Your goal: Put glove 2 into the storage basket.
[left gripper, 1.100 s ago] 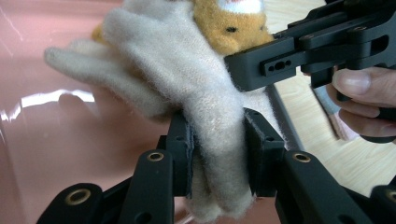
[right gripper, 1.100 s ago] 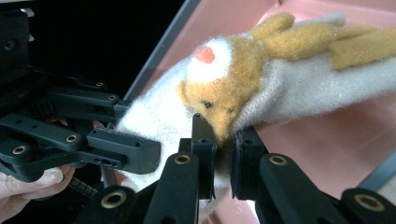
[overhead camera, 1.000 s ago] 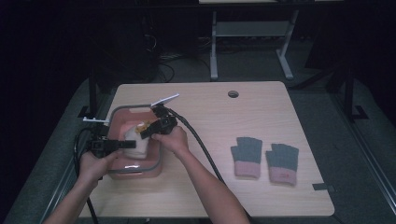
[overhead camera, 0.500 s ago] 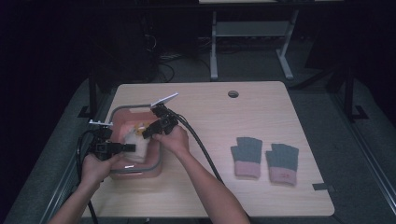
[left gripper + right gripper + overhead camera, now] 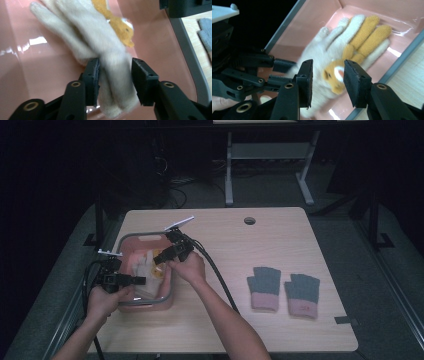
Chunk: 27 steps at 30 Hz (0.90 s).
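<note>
While the cream glove (image 5: 105, 47) with its orange animal patch lies in the pink bin (image 5: 131, 242), the left gripper (image 5: 113, 80) has its jaws parted around the glove's cuff end, one pad touching it. The right gripper (image 5: 327, 75) hovers with jaws apart just above the patch. Beyond, two grey gloves (image 5: 284, 289) rest on the tabletop (image 5: 260, 245).

The left gripper (image 5: 113, 78) has its 2 jaws spread around a cream glove (image 5: 100, 47) (orange patch near its middle) lying in the pink tub (image 5: 40, 67).
</note>
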Tool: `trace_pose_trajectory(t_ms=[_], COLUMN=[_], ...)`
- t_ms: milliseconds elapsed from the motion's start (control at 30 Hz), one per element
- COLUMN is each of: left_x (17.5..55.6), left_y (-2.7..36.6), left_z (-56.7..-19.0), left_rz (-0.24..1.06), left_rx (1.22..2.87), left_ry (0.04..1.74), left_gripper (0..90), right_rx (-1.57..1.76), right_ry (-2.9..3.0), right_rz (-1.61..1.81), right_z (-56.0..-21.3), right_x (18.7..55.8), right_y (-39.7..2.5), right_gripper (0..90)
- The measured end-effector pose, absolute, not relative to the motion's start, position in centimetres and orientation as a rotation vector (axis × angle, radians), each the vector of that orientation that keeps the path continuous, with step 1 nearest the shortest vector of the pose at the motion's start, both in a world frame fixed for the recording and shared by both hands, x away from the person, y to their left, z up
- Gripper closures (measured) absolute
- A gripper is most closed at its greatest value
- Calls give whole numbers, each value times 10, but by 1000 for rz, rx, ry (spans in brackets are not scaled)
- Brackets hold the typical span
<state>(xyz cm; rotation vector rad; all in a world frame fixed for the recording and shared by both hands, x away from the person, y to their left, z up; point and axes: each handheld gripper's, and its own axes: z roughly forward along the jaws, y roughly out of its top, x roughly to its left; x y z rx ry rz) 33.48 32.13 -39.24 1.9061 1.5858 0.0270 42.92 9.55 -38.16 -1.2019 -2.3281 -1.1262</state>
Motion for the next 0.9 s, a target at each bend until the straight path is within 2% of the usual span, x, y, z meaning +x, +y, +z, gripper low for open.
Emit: trace_pose_trajectory(t_ms=[133,167,233,400,633,900], left_x=[334,334,335,344,351,348], left_y=[326,327,325,310,303,306], left_z=[-379,-377,-375,-382,-394,-380], left_rz=[78,88,89,92,45,90], left_rx=[1898,1897,1913,2052,2101,2040], left_ry=[1580,1576,1560,1529,1557,1530], left_gripper=[551,562,640,691,687,635], right_rx=[-1182,-1174,-1177,-1164,-1160,-1181], right_ry=[-2330,-2327,-2325,-2308,-2295,-2266], right_rz=[-1131,-1132,-1142,-1175,-1209,-1223], right_z=[-380,-379,-378,-373,-372,-372], right_x=[427,427,426,425,423,422], right_y=[94,94,93,84,72,61], right_gripper=[592,592,592,595,584,560])
